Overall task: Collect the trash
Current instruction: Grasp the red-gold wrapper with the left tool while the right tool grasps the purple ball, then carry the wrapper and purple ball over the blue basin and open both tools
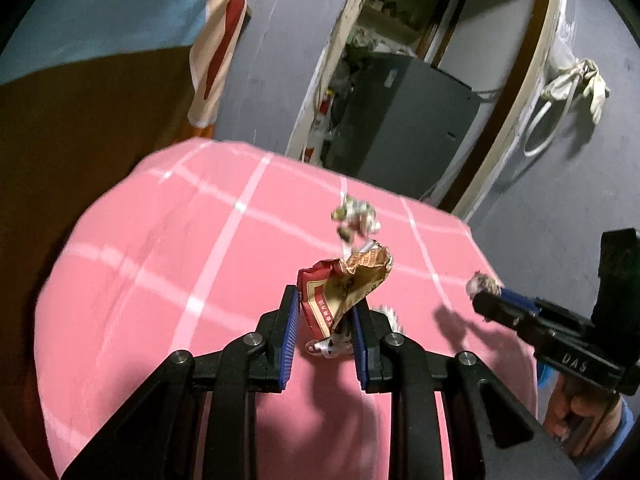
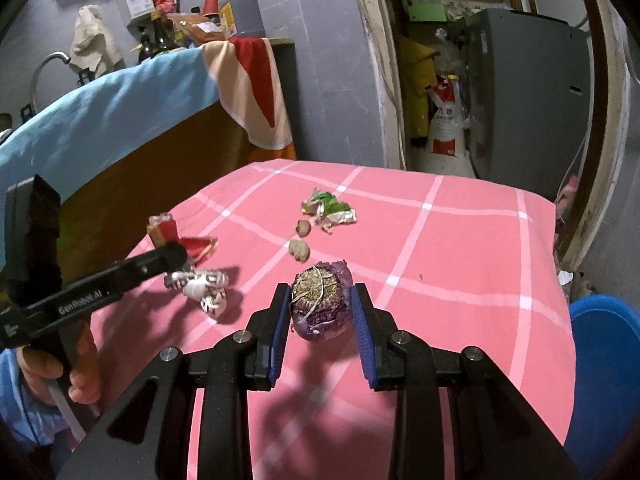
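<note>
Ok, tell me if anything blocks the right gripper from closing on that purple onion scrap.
Nothing visible does. The right gripper already straddles the purple onion scrap on the pink checked cloth, jaws open either side. The nearest walnut-like lump lies beyond the fingertips, clear.

Under my fingers the tabletop (image 2: 460,264) wears a pink cloth crossed by pale lines. Directly on it lie a crumpled green-and-white wrapper (image 2: 329,211) toward the far side, a small brown shell piece (image 2: 303,227) just beside it, and a paler, walnut-like lump (image 2: 299,250) a little nearer. Closer to me rests a crumpled white paper with black print (image 2: 202,286), off to the left. The cloth drops over the far edge.
</note>
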`<state>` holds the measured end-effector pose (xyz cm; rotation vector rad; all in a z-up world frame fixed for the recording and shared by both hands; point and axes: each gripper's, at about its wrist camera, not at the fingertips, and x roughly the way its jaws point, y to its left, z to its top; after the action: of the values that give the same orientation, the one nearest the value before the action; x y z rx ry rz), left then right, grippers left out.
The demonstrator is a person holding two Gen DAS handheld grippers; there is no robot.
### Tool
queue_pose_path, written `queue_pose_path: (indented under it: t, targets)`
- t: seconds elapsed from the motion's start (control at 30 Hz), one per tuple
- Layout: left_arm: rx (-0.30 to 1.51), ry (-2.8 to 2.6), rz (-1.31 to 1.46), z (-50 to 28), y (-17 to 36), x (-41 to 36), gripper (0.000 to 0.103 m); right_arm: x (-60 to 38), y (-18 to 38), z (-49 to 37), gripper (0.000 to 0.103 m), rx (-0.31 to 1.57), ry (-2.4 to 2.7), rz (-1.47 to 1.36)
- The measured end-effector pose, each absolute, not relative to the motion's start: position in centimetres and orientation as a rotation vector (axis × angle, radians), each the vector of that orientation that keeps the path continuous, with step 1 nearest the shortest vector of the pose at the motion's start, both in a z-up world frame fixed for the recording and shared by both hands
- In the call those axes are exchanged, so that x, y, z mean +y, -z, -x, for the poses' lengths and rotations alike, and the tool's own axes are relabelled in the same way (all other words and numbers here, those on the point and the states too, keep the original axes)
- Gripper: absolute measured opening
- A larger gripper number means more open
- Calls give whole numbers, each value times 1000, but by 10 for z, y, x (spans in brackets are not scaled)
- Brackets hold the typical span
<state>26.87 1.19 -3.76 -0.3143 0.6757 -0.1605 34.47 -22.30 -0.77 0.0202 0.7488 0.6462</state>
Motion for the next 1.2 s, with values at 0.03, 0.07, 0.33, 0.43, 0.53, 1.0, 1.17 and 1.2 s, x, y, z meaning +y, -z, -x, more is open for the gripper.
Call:
queue_pose_path:
  t: [0.03,0.07,0.33,0.43,0.53,1.0,1.17,1.2]
  targets:
    - [681,160,315,-265,39,11,21,-225,8,-342,28,751,-647,-22]
    - [683,163,316,-262,39,10,21,-226,9,-339,28,755,-648,-24]
    - [701,199,303,-231,39,-1,21,-232,23,-315,28,793,-648,-26]
    - [699,208,305,-221,38,-4,21,-236,27,-305,28,800,-641,-30]
    - [695,211,294,-212,38,-7,21,-241,28,-296,28,801,-634,-37]
    - [602,228,256,-184,29,-26,19,-266,17,-262,28,728,-607,-77]
    - [522,262,254,-183,13,-43,19,-285,-5,-247,28,618,-571,-94]
    - [505,271,253,-183,9,-48,19,-288,-10,-245,28,595,-563,-95]
